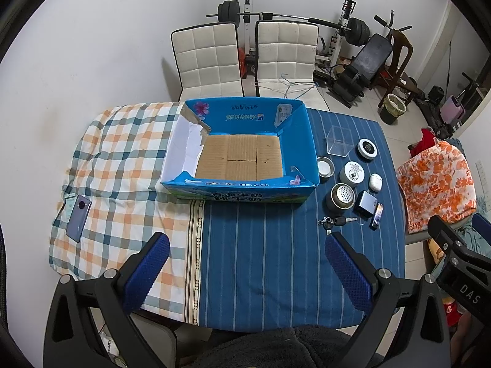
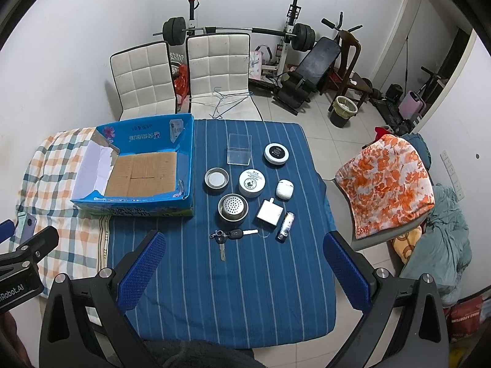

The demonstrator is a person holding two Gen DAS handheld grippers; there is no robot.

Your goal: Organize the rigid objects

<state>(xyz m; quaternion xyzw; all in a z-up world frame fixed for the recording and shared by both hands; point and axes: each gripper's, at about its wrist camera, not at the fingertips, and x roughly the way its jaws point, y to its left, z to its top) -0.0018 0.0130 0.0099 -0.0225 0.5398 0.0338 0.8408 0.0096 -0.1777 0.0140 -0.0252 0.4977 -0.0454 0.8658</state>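
My left gripper (image 1: 247, 263): jaws wide apart, holding nothing, up over the blue striped cloth (image 1: 260, 260).
My right gripper (image 2: 242, 265): jaws wide apart too, holding nothing.
Box (image 1: 239, 156): blue cardboard box, open and empty, at 12 o'clock from my left gripper.
Little things: at 12 o'clock from my right gripper, beside the box.
Far row: clear plastic cube (image 2: 239, 148), round black-and-white case (image 2: 276, 153).
Middle row: small metal dish (image 2: 217, 178), white round tin (image 2: 252, 182), white earbud case (image 2: 284, 189).
Near row: metal strainer cup (image 2: 233, 208), white charger (image 2: 269, 212), lighter (image 2: 285, 226), car key (image 2: 228, 235).
Phone (image 1: 78, 217): on the checked cloth (image 1: 122, 165), at 9 o'clock from the box.
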